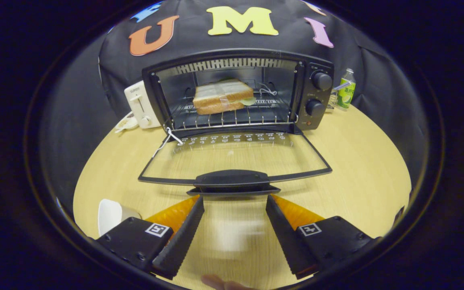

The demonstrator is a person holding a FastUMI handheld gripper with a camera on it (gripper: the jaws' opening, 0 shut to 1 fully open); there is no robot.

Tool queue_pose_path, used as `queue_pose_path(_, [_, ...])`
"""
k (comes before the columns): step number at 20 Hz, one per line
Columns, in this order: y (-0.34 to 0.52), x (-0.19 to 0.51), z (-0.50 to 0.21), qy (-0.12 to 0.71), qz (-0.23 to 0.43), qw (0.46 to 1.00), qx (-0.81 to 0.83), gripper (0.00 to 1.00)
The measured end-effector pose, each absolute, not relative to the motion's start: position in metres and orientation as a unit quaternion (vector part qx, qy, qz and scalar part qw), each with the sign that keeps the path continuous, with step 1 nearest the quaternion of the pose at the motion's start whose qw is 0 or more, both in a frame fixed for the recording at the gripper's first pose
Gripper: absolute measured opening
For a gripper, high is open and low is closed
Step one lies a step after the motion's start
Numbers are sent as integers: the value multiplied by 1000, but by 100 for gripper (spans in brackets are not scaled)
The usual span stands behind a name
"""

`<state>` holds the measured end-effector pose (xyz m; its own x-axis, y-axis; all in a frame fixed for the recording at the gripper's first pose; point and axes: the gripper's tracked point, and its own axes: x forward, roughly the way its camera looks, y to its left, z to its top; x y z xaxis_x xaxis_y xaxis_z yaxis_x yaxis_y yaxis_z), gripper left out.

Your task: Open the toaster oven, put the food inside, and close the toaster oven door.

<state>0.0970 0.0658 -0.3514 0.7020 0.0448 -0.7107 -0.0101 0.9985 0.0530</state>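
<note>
A black toaster oven (314, 94) stands on the round wooden table (357, 161), its glass door (236, 159) folded down flat toward me. A sandwich (222, 96) of toast slices with a bit of green filling lies on the wire rack (232, 119) inside the oven. The door's black handle (232, 179) sits just ahead of my fingertips. My gripper (235, 199) is open, with bare tabletop between its fingers and nothing held.
A white pop-up toaster (139, 105) stands left of the oven, with a small dish (126, 123) in front of it. A green-labelled bottle (346, 88) is at the oven's right. A white cup (111, 215) lies by my left finger. A fingertip shows below the gripper.
</note>
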Motion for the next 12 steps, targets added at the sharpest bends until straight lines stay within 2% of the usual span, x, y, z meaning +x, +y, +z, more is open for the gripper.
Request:
queue_pose_path(7, [69,99,-330,349,6,934,71,100])
queue_pose_path(12, [69,103,-305,281,-1,958,57,100])
